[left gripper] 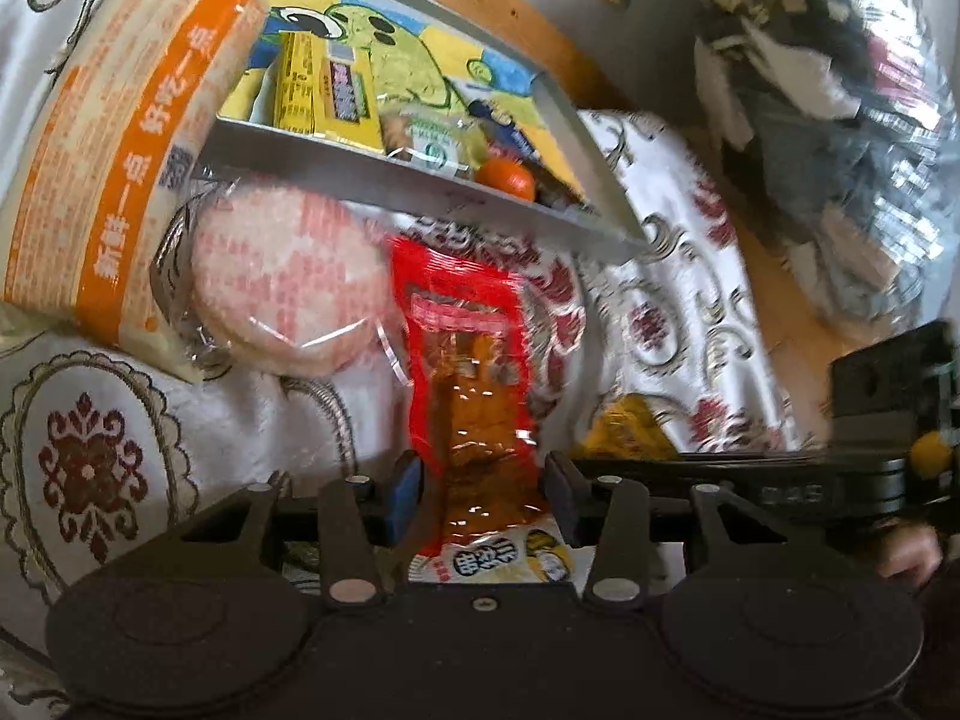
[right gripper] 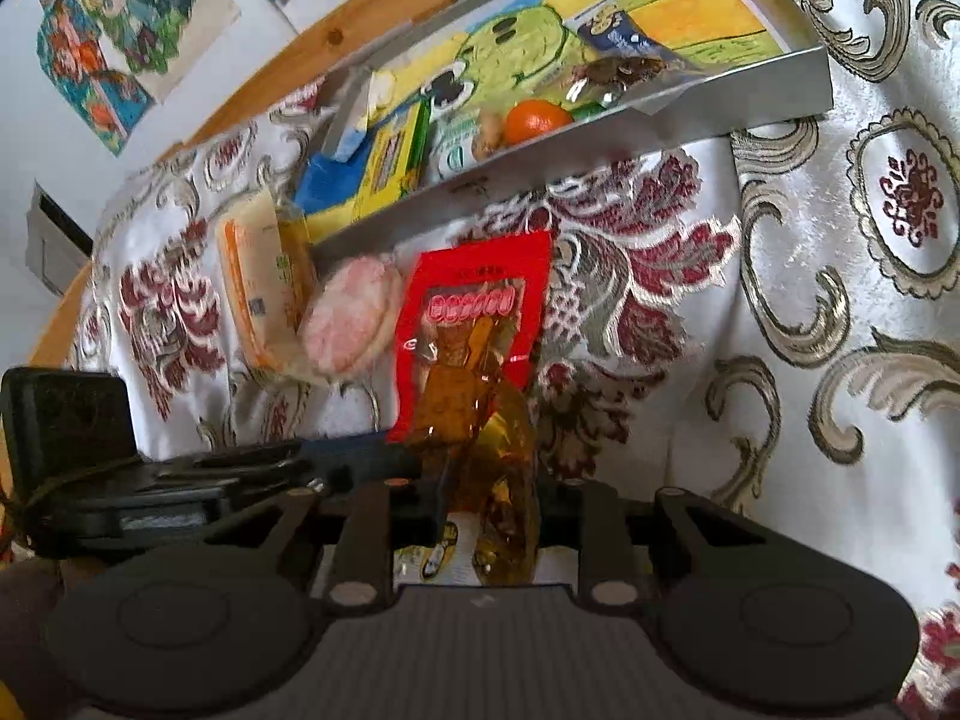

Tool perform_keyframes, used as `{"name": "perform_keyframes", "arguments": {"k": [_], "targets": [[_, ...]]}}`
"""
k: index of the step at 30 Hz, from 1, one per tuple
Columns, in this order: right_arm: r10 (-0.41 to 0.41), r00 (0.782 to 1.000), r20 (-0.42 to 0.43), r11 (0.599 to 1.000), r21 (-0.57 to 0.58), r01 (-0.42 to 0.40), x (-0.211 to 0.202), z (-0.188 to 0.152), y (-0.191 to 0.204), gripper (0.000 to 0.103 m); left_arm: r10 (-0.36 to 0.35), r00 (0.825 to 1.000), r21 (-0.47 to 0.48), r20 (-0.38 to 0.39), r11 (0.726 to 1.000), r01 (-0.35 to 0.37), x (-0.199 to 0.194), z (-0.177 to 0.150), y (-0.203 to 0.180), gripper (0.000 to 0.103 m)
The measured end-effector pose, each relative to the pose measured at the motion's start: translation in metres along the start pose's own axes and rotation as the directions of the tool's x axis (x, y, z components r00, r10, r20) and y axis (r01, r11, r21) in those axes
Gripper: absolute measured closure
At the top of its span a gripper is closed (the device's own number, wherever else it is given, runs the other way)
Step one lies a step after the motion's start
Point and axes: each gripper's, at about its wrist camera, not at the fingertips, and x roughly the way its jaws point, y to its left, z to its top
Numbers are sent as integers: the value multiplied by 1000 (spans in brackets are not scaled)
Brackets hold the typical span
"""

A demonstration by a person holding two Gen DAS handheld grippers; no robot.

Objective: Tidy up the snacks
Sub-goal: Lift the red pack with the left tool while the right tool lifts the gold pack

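A red snack packet [left gripper: 468, 360] with amber-brown contents lies lengthwise on the patterned tablecloth, its near end between the fingers of my left gripper [left gripper: 483, 480], which is shut on it. In the right wrist view the same packet [right gripper: 480, 312] runs into my right gripper [right gripper: 492, 486], whose fingers pinch its crumpled amber end. Both grippers meet side by side at this end. Beyond the packet stands a silver tray [left gripper: 390, 180] [right gripper: 660, 132] holding a yellow box [left gripper: 324, 90], a mandarin [left gripper: 507, 177] [right gripper: 537, 120] and small packets.
A round pink cracker in clear wrap [left gripper: 288, 276] [right gripper: 351, 318] and an orange-and-cream bag [left gripper: 120, 150] [right gripper: 258, 288] lean against the tray's front left. A yellow wrapper [left gripper: 624, 432] lies to the right. A clear bag of dark things [left gripper: 840, 120] sits beyond the wooden table edge [right gripper: 360, 18].
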Motion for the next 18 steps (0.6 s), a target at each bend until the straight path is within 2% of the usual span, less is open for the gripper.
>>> {"name": "perform_keyframes", "arguments": {"k": [4, 9, 12, 15, 18], "targets": [[-54, 997, -63, 998, -29, 52, -4, -7, 4, 72, 21, 1000, 28, -12, 999, -20, 7, -1, -1, 43], [-92, 993, -77, 993, -84, 85, -10, -11, 12, 72, 10, 1000, 32, -20, 999, -10, 18, 4, -5, 27], [-115, 990, -86, 987, -122, 104, -8, -14, 17, 74, 21, 999, 82, -31, 996, -18, 22, 3, -14, 18], [-124, 988, -89, 981, -161, 108, -7, -17, 24, 78, 71, 996, 157, -45, 985, -64, 30, 1, -24, 17], [-138, 987, -83, 974, -192, 120, -8, -19, 27, 78, 96, 994, 170, -43, 982, -87, 33, 2, -26, 18]]}}
